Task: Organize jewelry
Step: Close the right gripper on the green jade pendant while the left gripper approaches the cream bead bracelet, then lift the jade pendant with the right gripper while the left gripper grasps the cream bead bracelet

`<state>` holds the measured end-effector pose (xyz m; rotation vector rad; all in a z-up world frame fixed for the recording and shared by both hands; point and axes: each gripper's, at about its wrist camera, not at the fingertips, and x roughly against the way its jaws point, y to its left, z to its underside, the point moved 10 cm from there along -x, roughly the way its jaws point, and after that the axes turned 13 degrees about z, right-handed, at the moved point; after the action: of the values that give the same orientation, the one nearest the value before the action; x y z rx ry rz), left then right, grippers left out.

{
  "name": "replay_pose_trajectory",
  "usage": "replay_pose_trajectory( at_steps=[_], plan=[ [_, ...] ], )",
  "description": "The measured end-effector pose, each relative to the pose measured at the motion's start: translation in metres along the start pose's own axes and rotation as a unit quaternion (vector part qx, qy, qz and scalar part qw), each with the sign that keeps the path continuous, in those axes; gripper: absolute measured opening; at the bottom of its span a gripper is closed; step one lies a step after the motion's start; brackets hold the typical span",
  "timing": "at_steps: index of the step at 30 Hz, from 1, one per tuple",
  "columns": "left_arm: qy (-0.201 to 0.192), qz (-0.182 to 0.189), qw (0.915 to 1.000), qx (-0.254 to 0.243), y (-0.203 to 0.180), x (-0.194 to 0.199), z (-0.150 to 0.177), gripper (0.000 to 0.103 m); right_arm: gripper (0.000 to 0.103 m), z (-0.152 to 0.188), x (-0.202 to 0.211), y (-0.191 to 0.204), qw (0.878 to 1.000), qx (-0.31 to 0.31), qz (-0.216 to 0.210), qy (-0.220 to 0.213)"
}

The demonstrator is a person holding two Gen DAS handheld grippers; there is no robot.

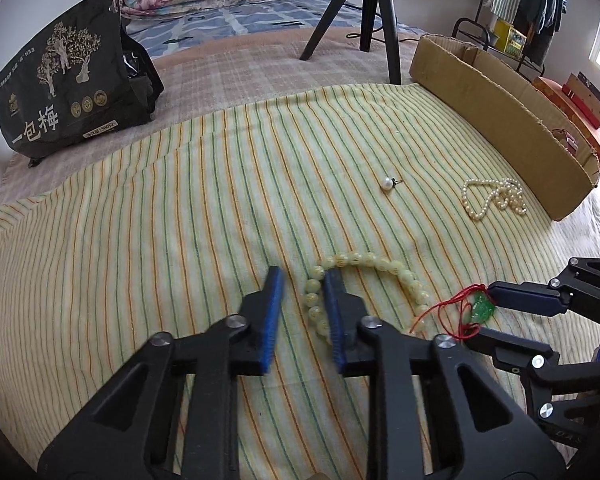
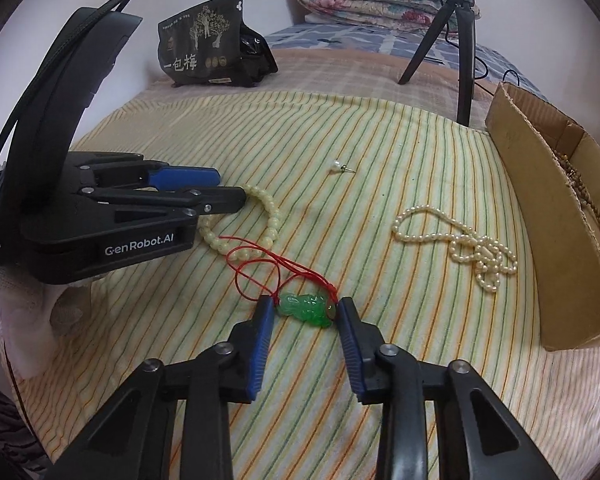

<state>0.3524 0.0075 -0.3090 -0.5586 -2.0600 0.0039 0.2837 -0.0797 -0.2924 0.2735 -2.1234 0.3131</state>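
A pale green bead bracelet (image 1: 374, 266) (image 2: 269, 216) lies on the striped cloth. My left gripper (image 1: 303, 280) (image 2: 230, 188) is open, low over the bracelet's left side, one finger inside the loop and one outside. A green jade pendant (image 2: 306, 309) (image 1: 482, 309) on a red cord (image 2: 256, 258) lies between the open fingers of my right gripper (image 2: 305, 305) (image 1: 478, 314). A pearl necklace (image 1: 496, 198) (image 2: 466, 246) and a pearl earring (image 1: 389, 182) (image 2: 338, 166) lie farther out.
A cardboard box (image 1: 504, 120) (image 2: 560, 216) stands along the right edge of the cloth, with brown beads inside. A black snack bag (image 1: 66, 76) (image 2: 208, 44) sits at the far left. A black tripod (image 1: 374, 12) (image 2: 456, 40) stands at the back, folded quilts behind it.
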Motion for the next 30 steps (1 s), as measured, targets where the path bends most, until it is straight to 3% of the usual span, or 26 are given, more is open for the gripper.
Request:
replay_pose_trajectory(
  at_steps=[1, 5, 11, 14, 16, 19, 23, 30],
  plan=[
    [0.0, 0.001, 1.0, 0.001, 0.0, 0.0, 0.0, 0.009, 0.019, -0.001, 0.0, -0.001, 1.0, 0.001, 0.003, -0.001],
    [-0.003, 0.004, 1.0, 0.004, 0.0, 0.002, 0.0, 0.007, 0.013, -0.001, 0.001, -0.004, 1.0, -0.001, -0.002, -0.001],
    [-0.004, 0.004, 1.0, 0.004, -0.001, 0.002, 0.0, 0.006, 0.016, 0.0, 0.001, 0.0, 1.0, 0.011, -0.023, 0.0],
    [-0.004, 0.004, 1.0, 0.005, -0.001, 0.002, 0.0, 0.006, 0.033, -0.004, 0.002, -0.001, 0.999, 0.026, -0.023, -0.016],
    [-0.005, 0.005, 1.0, 0.006, 0.0, 0.003, 0.001, 0.006, 0.035, -0.006, 0.0, 0.0, 0.998, 0.049, -0.012, -0.027],
    [-0.005, 0.004, 1.0, 0.005, 0.001, 0.003, 0.0, 0.006, 0.033, -0.008, -0.003, 0.007, 0.997, 0.072, -0.024, -0.035],
    [-0.007, 0.006, 0.9999, 0.008, 0.003, 0.004, -0.001, 0.006, 0.018, -0.008, -0.002, 0.011, 0.995, 0.082, -0.041, -0.033],
    [-0.027, 0.004, 0.9995, 0.013, 0.005, 0.018, -0.008, 0.005, 0.016, -0.004, 0.005, 0.007, 0.996, 0.075, -0.032, -0.03]
  ],
)
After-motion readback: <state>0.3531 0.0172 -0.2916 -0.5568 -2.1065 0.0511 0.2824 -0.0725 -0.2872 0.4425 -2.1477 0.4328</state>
